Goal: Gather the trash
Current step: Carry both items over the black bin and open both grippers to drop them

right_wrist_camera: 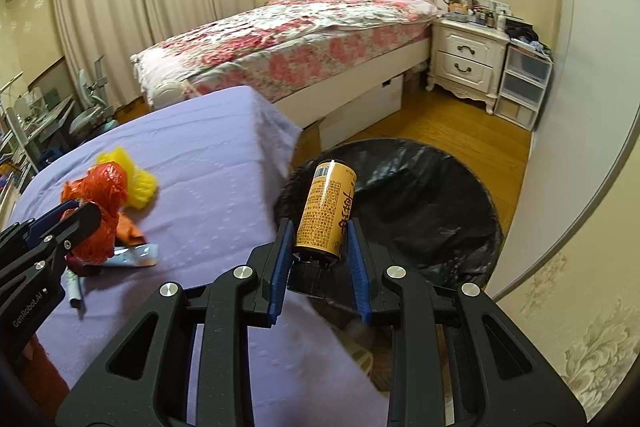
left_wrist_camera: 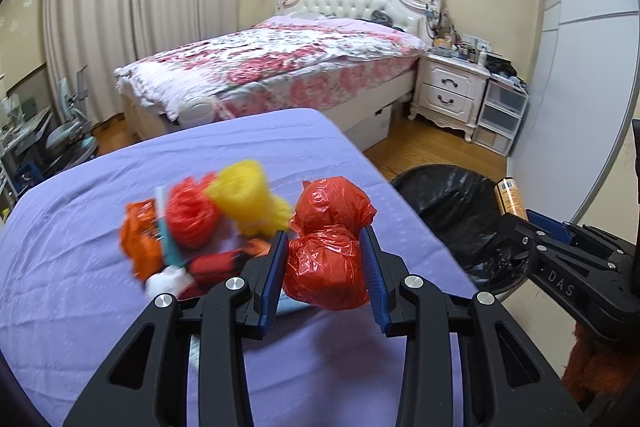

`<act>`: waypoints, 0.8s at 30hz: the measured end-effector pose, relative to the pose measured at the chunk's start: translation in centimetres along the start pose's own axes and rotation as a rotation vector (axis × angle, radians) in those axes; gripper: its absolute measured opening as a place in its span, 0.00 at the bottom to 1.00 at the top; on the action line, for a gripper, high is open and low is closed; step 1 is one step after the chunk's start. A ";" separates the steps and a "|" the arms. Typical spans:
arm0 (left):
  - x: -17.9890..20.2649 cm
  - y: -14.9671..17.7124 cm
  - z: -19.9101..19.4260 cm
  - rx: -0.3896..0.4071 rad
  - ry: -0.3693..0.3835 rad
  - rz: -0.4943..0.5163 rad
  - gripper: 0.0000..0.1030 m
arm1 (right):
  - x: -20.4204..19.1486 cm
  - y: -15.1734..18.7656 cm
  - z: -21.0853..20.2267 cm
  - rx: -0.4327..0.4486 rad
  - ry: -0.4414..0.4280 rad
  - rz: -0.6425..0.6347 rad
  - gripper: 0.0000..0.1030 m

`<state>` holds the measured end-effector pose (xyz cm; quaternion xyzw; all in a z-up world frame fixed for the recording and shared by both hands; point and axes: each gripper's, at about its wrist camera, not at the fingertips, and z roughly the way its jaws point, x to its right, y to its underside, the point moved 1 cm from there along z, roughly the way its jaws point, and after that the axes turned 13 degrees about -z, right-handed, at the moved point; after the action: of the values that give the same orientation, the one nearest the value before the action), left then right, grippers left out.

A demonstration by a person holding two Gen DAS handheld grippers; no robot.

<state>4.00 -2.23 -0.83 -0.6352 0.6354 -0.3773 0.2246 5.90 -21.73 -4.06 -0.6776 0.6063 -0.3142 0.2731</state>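
Note:
My left gripper is shut on a crumpled red plastic bag, held above the purple-covered table. The same bag shows at the left of the right wrist view, in the left gripper. My right gripper is shut on a yellow bottle with a black cap, which hangs over the bin lined with a black bag. In the left wrist view the right gripper and the bottle sit at the far right, beside the bin.
A heap of trash stays on the table: yellow foam net, orange net, orange wrapper, a tube. A bed, a nightstand and plastic drawers stand behind. A wardrobe door rises right of the bin.

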 end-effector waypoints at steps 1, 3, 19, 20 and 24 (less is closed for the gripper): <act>0.6 -0.1 0.5 -0.004 0.005 0.007 0.36 | 0.6 -0.1 0.4 -0.002 0.007 0.009 0.26; 2.0 -0.4 1.8 -0.015 0.013 0.024 0.36 | 1.7 -0.1 1.1 -0.006 0.019 0.027 0.26; 8.6 -1.4 10.4 -0.093 0.011 0.126 0.36 | 6.9 0.4 6.5 -0.067 0.086 0.120 0.26; 8.9 -1.5 10.6 -0.092 0.011 0.133 0.36 | 7.1 0.3 6.8 -0.069 0.087 0.126 0.26; 9.6 -1.6 11.4 -0.099 0.011 0.150 0.37 | 7.5 0.4 7.4 -0.078 0.100 0.138 0.27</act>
<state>12.90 -13.70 -4.74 -0.5940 0.7003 -0.3310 0.2173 11.78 -29.33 -8.49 -0.6279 0.6760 -0.3043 0.2369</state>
